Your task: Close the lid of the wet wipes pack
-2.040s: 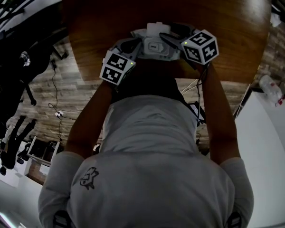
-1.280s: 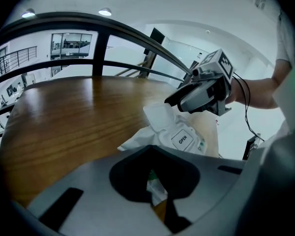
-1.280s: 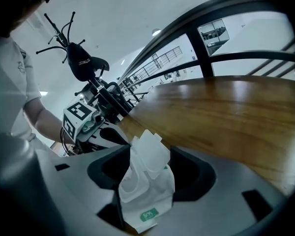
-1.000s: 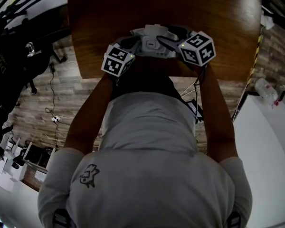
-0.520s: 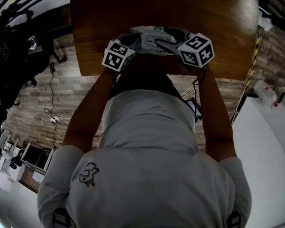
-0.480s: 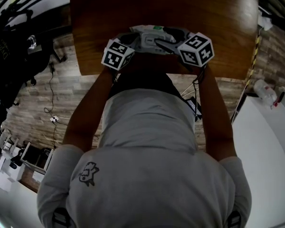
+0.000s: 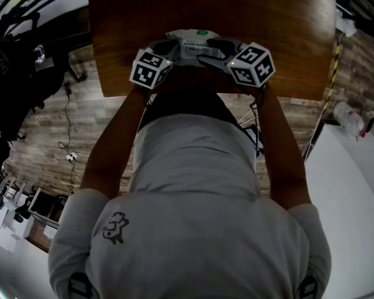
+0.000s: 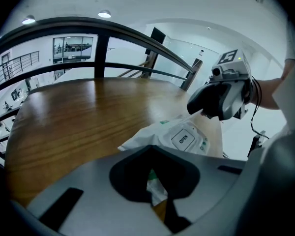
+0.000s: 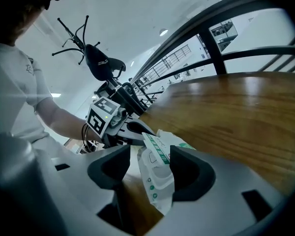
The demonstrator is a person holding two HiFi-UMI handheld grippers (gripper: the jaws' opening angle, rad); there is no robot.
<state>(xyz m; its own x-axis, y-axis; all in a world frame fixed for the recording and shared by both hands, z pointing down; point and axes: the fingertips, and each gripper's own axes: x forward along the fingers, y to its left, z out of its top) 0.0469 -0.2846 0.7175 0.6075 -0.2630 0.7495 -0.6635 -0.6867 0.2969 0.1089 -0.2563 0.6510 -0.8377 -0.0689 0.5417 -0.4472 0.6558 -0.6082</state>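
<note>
The white wet wipes pack (image 7: 194, 42) lies at the near edge of the wooden table (image 7: 268, 23), between both grippers. In the left gripper view its flat lid, printed OPEN (image 8: 183, 138), lies down on the pack. My left gripper (image 8: 155, 182) is shut on the pack's near edge, and a strip of white film shows in the narrow gap. My right gripper (image 9: 150, 168) holds the other end of the pack (image 9: 158, 173), which fills the space between its jaws. Each gripper shows in the other's view: the right gripper (image 8: 221, 96), the left gripper (image 9: 106, 118).
A curved dark railing (image 8: 137, 38) runs behind the table's far edge. Below the table's near edge lie plank flooring and cables (image 7: 68, 148). A white counter with a bottle (image 7: 351, 118) stands at the right.
Two seconds ago the white lid stood up from the pack; now it lies flat. Both grippers and the pack have shifted slightly farther onto the table.
</note>
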